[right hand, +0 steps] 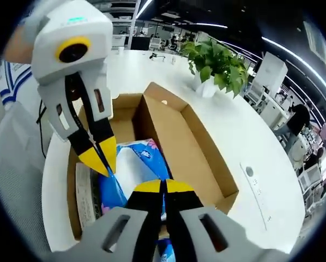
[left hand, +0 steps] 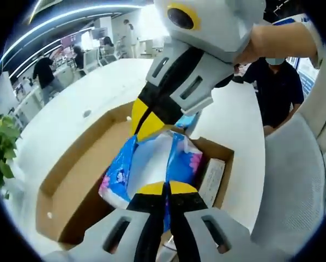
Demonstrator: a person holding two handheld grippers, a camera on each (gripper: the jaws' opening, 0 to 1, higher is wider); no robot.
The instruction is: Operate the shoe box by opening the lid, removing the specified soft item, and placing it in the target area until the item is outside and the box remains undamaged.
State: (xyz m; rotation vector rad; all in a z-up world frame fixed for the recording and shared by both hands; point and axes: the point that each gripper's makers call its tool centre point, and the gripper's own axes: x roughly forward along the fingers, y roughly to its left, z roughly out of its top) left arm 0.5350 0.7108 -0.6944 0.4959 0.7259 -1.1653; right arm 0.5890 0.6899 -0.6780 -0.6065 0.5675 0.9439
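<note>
My soft blue-and-white plastic pack of tissues (left hand: 152,164) lies inside the open brown cardboard shoe box (left hand: 70,185), and its long axis runs along the length of the box. In the left gripper view it reaches from my own jaws away toward the far short wall. It looks glossy and crinkled, with a white middle band, blue sides and pink flower prints near the corners.

My left gripper (left hand: 167,188) has its yellow-tipped jaws pressed together on the near end of the pack. My right gripper (right hand: 164,186) also has its jaws together, on the opposite end of the same pack (right hand: 136,169). In each view the other gripper comes down from above, its yellow tips meeting the pack at the far end.

Beside the pack, against one long wall of the box, lies a flat white carton (left hand: 211,180) with print I cannot read. The box sits on a white round table (right hand: 245,136), its lid flap folded out flat. A green potted plant (right hand: 215,65) stands on the table beyond the box.
</note>
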